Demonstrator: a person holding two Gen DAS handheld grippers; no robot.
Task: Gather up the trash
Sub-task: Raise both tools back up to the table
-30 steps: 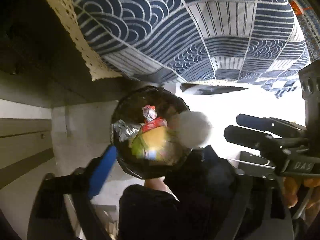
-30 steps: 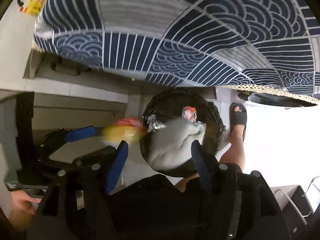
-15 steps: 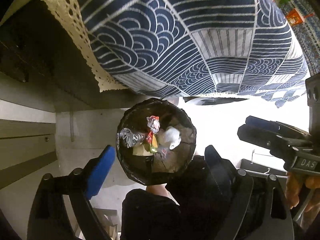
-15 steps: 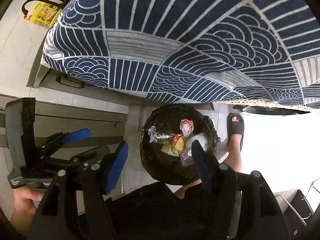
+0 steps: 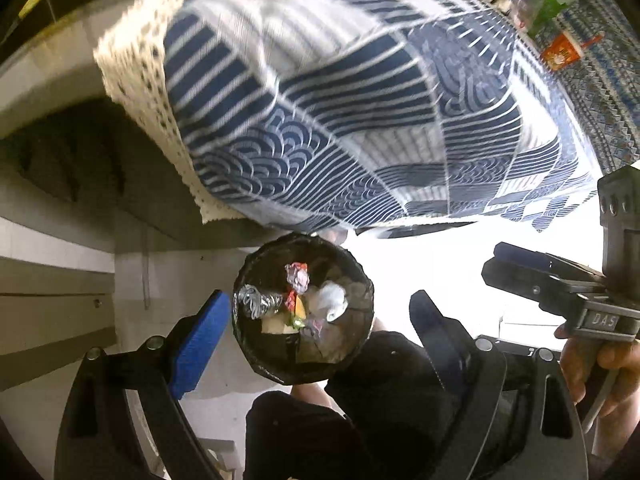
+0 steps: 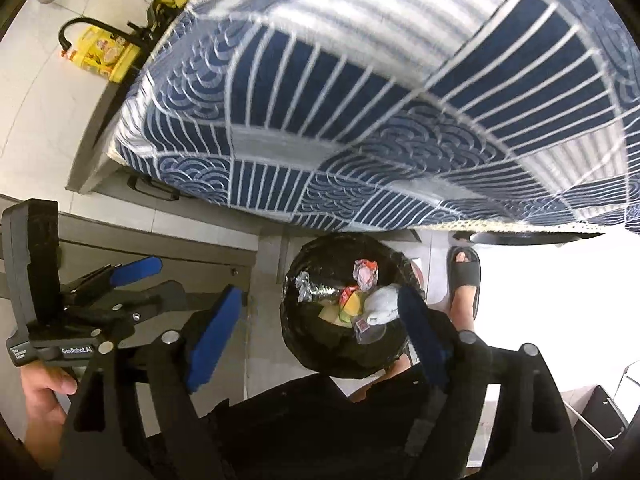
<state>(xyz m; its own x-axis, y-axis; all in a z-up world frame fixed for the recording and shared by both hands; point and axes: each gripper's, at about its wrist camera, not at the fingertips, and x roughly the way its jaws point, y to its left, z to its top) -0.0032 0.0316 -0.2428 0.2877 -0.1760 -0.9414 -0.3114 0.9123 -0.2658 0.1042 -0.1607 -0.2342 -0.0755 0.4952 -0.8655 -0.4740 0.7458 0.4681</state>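
Note:
A round bin with a black liner (image 5: 260, 356) stands on the floor below both grippers, also in the right wrist view (image 6: 320, 356). In it lie crumpled foil (image 5: 256, 304), a white tissue wad (image 5: 332, 306), a red and silver wrapper (image 5: 298, 278) and a yellow wrapper (image 5: 299, 311). My left gripper (image 5: 318, 304) hangs open above the bin with nothing between its blue pads. My right gripper (image 6: 320, 296) is opening its jaws, and they are empty too. Each gripper shows in the other's view: the right (image 5: 494, 262), the left (image 6: 168, 278).
A table under a blue and white patterned cloth (image 6: 400, 100) overhangs the bin. A person's dark-clad legs (image 6: 320, 420) and a sandalled foot (image 6: 464, 276) are beside the bin. Grey cabinet fronts (image 5: 48, 300) stand at the left. A yellow jug (image 6: 100, 52) sits on the floor.
The white wad and the yellow wrapper have dropped into the bin. Both grippers have risen away from it, so the bin looks smaller and more of the tablecloth shows.

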